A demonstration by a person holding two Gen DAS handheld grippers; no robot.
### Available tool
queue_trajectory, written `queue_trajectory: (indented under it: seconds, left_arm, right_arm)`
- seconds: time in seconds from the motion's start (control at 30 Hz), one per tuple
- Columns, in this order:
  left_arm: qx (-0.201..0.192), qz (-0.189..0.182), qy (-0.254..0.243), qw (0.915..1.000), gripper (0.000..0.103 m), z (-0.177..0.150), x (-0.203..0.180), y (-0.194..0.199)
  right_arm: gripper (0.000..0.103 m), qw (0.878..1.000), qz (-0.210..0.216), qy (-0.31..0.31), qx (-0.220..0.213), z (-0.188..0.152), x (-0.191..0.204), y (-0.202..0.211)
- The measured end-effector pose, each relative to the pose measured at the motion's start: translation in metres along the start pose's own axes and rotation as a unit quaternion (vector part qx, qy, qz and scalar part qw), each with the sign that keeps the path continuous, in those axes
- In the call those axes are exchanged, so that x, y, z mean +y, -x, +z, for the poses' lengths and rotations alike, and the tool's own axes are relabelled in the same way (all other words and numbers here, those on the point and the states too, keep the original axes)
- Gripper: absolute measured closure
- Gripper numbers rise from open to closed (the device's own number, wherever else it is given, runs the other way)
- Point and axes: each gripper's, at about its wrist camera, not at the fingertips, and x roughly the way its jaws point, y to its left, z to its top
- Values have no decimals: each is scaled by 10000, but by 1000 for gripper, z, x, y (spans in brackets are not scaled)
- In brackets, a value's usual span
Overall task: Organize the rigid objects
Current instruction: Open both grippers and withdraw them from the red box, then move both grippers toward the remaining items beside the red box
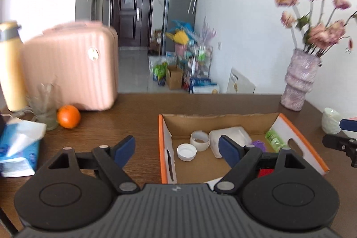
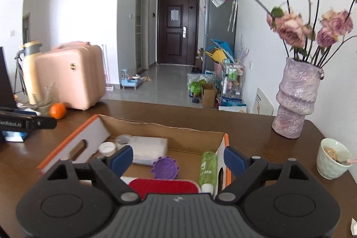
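An open cardboard box (image 1: 296, 139) with orange edges sits on the brown table. It holds a white lid (image 1: 186, 152), a tape roll (image 1: 199, 140), a white container (image 1: 229, 136), a purple lid (image 2: 165, 167), a green bottle (image 2: 208, 167) and a red item (image 2: 164, 186). My left gripper (image 1: 177, 150) is open and empty, held above the box's left wall. My right gripper (image 2: 177, 158) is open and empty, held above the box's near right part. The box also shows in the right wrist view (image 2: 73, 144).
A pink suitcase (image 1: 71, 68), a yellow flask (image 1: 10, 66), a glass (image 1: 44, 104), an orange (image 1: 68, 116) and a tissue pack (image 1: 17, 146) stand at the left. A vase of flowers (image 2: 294, 99) and a cup (image 2: 333, 157) stand at the right.
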Motion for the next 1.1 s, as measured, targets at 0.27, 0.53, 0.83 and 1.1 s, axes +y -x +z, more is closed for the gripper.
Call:
queue_trajectory:
  seconds: [0.27, 0.53, 0.83, 1.1]
  left_arm:
    - [-1003, 46, -97, 9949, 0, -34, -6, 111]
    - [-1421, 270, -313, 9890, 0, -109, -13, 191]
    - [-1504, 515, -145, 9872, 0, -171, -11, 245]
    - [-1441, 863, -331, 9852, 0, -226, -10, 266]
  right_arm:
    - [2, 9951, 46, 119, -982, -30, 27, 98]
    - [1, 9904, -1, 376, -1332, -91, 63, 165]
    - [0, 9884, -63, 327, -1479, -150, 87, 220]
    - [0, 9913, -73, 470, -1227, -185, 93, 248]
